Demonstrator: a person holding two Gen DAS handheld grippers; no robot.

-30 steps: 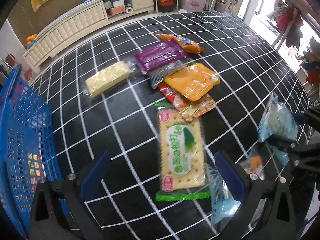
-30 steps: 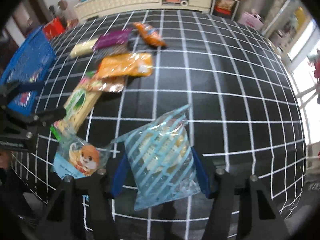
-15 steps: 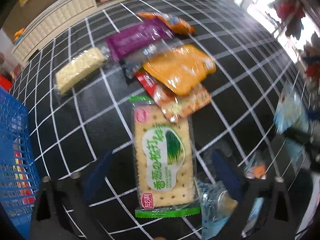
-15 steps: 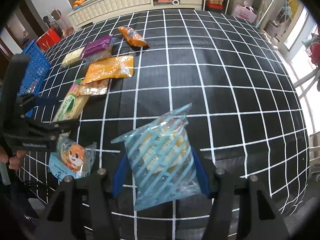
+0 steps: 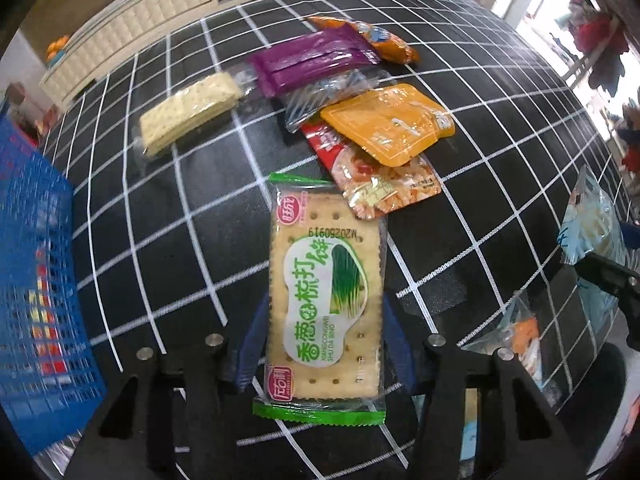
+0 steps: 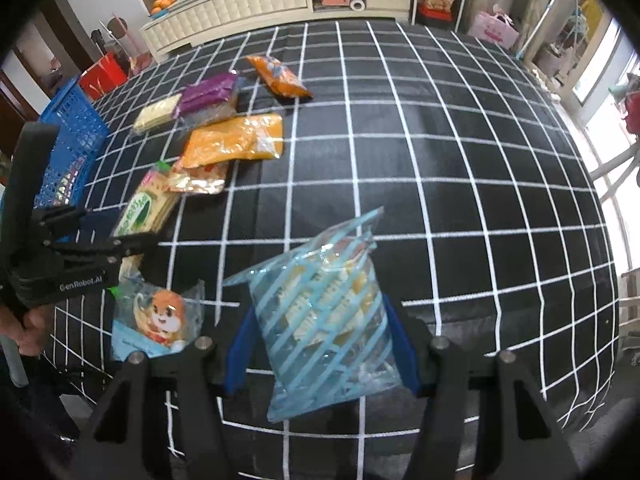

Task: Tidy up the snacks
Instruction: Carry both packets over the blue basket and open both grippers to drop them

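A green-trimmed cracker pack (image 5: 324,280) lies lengthwise on the black grid tablecloth (image 5: 500,128). My left gripper (image 5: 326,344) points steeply down over its near end. Its jaws are closing, and the blue pads (image 5: 254,332) sit against both long sides of the pack. The right wrist view shows this pack (image 6: 144,204) at the left, under the left gripper's fingers (image 6: 128,242). My right gripper (image 6: 320,348) is shut on a blue-striped clear snack bag (image 6: 324,312), held off the cloth. That bag (image 5: 592,224) also shows at the right edge of the left wrist view.
A blue mesh basket (image 5: 36,280) stands at the left edge. Beyond the cracker pack lie a red-orange snack pack (image 5: 380,188), an orange pouch (image 5: 388,124), a purple pack (image 5: 312,60), plain crackers (image 5: 188,112) and an orange chip bag (image 5: 376,38). A squirrel-print bag (image 6: 160,320) lies near the front edge.
The left gripper has sunk toward the green cracker pack, and its jaws have narrowed from wide apart to against the pack's sides. The right gripper still holds the striped bag.
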